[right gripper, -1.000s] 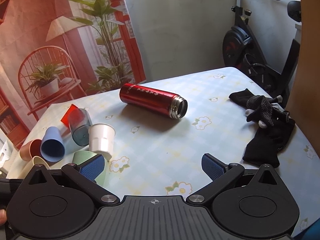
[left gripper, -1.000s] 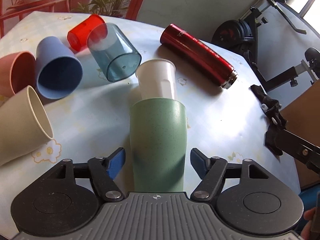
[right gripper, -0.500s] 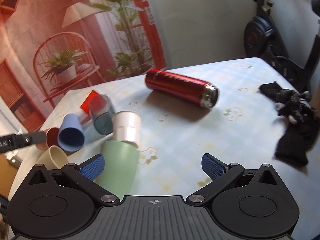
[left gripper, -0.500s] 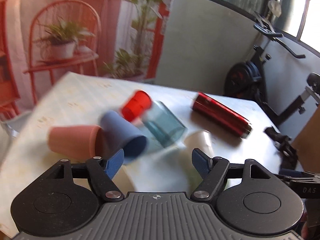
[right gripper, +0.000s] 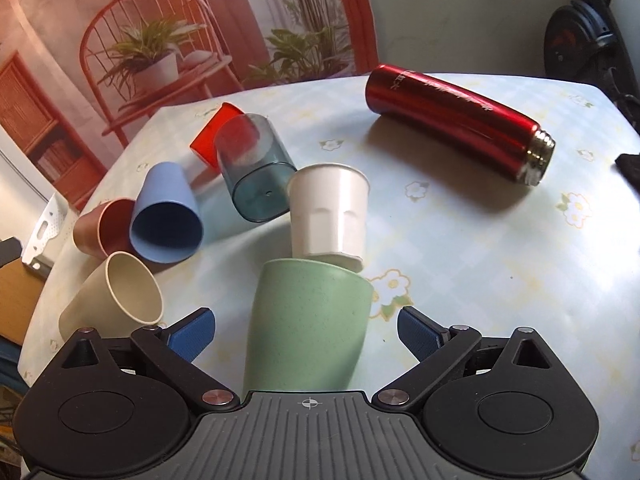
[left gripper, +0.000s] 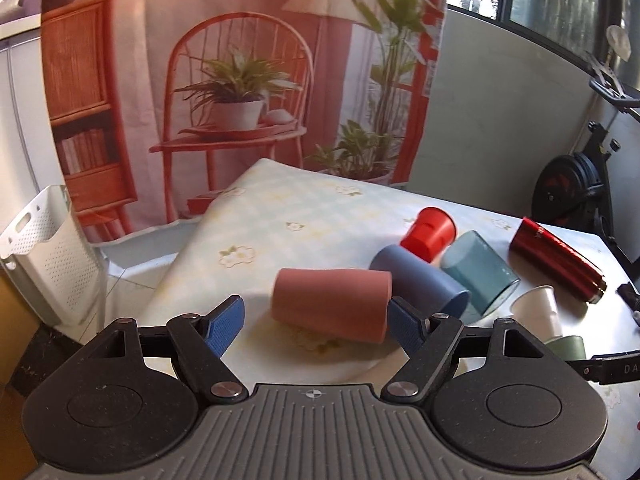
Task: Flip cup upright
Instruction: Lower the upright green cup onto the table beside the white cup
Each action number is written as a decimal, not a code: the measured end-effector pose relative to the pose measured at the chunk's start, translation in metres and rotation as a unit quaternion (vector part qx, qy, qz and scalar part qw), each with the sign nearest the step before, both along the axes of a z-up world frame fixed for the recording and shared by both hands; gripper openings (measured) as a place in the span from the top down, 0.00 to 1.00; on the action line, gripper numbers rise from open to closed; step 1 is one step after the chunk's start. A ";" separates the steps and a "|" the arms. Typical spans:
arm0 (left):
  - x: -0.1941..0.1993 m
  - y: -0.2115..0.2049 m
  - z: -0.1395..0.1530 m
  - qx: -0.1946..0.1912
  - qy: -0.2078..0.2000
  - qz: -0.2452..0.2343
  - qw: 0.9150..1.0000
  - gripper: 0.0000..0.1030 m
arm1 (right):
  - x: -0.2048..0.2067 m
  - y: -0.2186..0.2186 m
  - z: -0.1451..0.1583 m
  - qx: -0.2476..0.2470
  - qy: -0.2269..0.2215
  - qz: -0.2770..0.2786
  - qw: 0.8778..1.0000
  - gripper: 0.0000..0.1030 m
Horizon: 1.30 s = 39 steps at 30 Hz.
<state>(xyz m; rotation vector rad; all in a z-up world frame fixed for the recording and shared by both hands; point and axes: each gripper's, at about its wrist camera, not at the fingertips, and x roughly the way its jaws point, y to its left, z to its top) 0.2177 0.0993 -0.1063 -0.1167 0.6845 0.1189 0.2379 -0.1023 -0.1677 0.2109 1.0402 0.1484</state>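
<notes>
Directly ahead of right hand-held gripper (right gripper: 306, 336), spread and empty: green cup (right gripper: 306, 320) on its side, long axis pointing away toward white cup (right gripper: 326, 216).

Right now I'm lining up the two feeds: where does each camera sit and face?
Left wrist: on the left gripper, open, facing the sideways pink cup, backdrop beyond.
Right wrist: on the right gripper, open, looking down on the tipped green cup.
Shared: blue cup, red flask.

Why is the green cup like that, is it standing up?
No, the green cup is tipped over, lying on its side on the table between the right gripper's open fingers.
</notes>
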 end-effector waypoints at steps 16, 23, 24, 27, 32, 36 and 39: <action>-0.008 -0.002 -0.016 -0.036 0.012 -0.026 0.999 0.22 | 0.011 0.000 -0.022 0.004 0.056 0.008 0.998 0.35; -0.010 -0.012 -0.019 -0.038 0.016 -0.041 0.998 0.22 | -0.003 -0.009 -0.023 0.031 0.036 -0.010 0.999 0.35; -0.010 -0.014 -0.019 -0.037 0.018 -0.043 0.998 0.22 | -0.005 -0.009 -0.024 0.031 0.035 -0.011 0.999 0.35; -0.010 -0.018 -0.021 -0.037 0.022 -0.049 0.998 0.22 | -0.008 -0.010 -0.024 0.031 0.030 -0.012 0.999 0.35; -0.012 -0.024 -0.021 -0.035 0.025 -0.056 0.997 0.22 | -0.014 -0.008 -0.021 0.029 0.016 -0.015 0.999 0.35; -0.013 -0.024 -0.020 -0.039 0.025 -0.057 0.997 0.22 | -0.026 -0.007 -0.013 0.031 -0.005 -0.023 0.999 0.35; -0.013 -0.025 -0.019 -0.042 0.025 -0.060 0.997 0.22 | -0.037 -0.010 -0.008 0.037 -0.016 -0.028 0.999 0.35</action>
